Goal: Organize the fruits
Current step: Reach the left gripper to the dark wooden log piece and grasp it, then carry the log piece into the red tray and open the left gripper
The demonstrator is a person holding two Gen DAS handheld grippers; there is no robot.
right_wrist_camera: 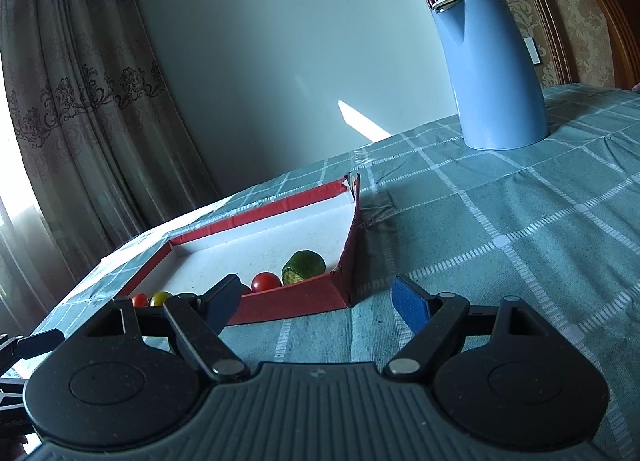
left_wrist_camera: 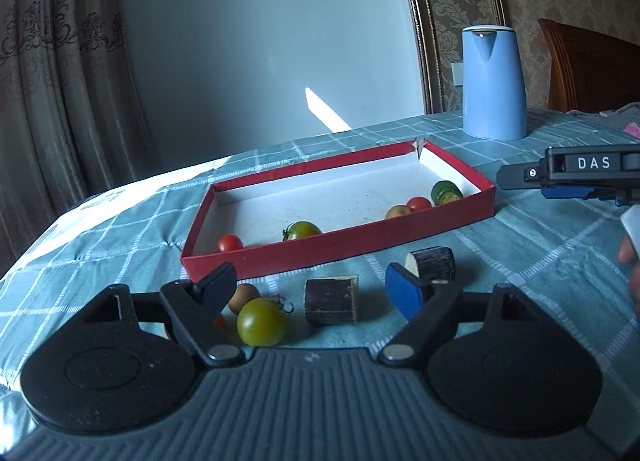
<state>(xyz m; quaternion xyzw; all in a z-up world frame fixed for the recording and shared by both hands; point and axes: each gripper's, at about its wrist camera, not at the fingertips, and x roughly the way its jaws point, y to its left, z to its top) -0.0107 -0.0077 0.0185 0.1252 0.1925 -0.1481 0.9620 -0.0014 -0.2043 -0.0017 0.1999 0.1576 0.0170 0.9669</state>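
Note:
A red box (left_wrist_camera: pixel 336 249) with a white floor lies on the checked cloth. It holds two red tomatoes (left_wrist_camera: pixel 230 242), a green tomato (left_wrist_camera: pixel 302 230), a pale fruit (left_wrist_camera: pixel 398 212) and a green cucumber piece (left_wrist_camera: pixel 445 192). In front of the box lie a green tomato (left_wrist_camera: pixel 261 321), a brown fruit (left_wrist_camera: pixel 243 297) and two dark eggplant chunks (left_wrist_camera: pixel 331 301). My left gripper (left_wrist_camera: pixel 310 280) is open, with the tomato and the nearer chunk between its fingers, untouched. Off the box's near right corner (right_wrist_camera: pixel 344 293), my right gripper (right_wrist_camera: pixel 316 295) is open over bare cloth.
A blue kettle (left_wrist_camera: pixel 493 81) stands at the back right of the table (right_wrist_camera: pixel 520 241). A wooden chair back (left_wrist_camera: pixel 592 65) rises behind it. Curtains and a pale wall lie beyond the far table edge. A finger (left_wrist_camera: pixel 516 174) of the right gripper shows at the right.

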